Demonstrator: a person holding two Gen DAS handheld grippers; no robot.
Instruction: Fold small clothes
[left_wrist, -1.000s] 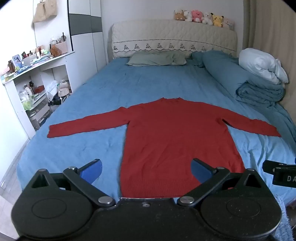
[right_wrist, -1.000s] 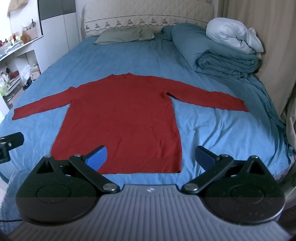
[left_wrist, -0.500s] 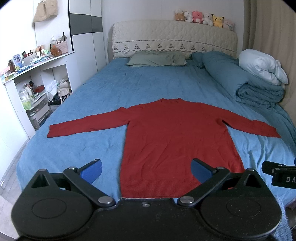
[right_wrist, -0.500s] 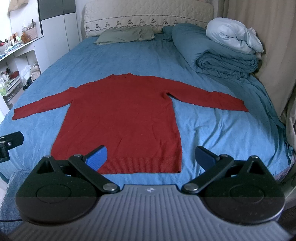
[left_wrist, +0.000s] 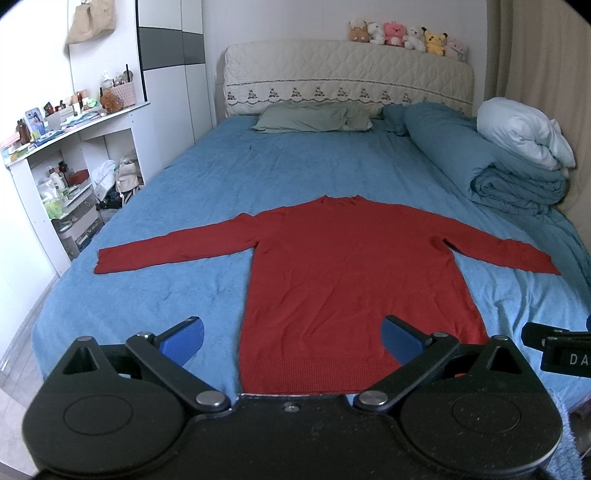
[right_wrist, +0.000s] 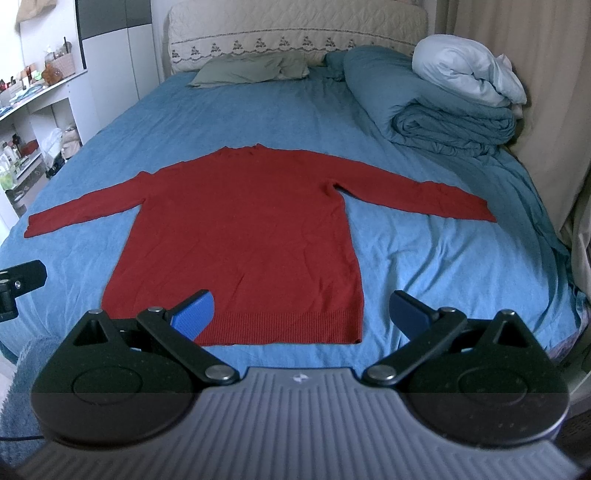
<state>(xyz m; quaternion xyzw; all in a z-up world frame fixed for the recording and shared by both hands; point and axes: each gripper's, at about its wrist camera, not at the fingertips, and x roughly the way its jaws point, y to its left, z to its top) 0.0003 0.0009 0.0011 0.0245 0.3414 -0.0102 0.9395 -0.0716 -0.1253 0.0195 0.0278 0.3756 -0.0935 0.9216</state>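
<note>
Here your left gripper (left_wrist: 291, 338) and right gripper (right_wrist: 303, 310) both hover with jaws wide, empty, above the near hem of the red sweater (left_wrist: 351, 280), spread flat on the bed (left_wrist: 295, 166).

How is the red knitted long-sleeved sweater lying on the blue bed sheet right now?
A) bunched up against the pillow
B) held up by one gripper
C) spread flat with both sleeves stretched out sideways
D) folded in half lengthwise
C: the red knitted long-sleeved sweater lies flat on the blue bed sheet, a sleeve out to each side; both grippers, left and right, are open and empty.
</note>
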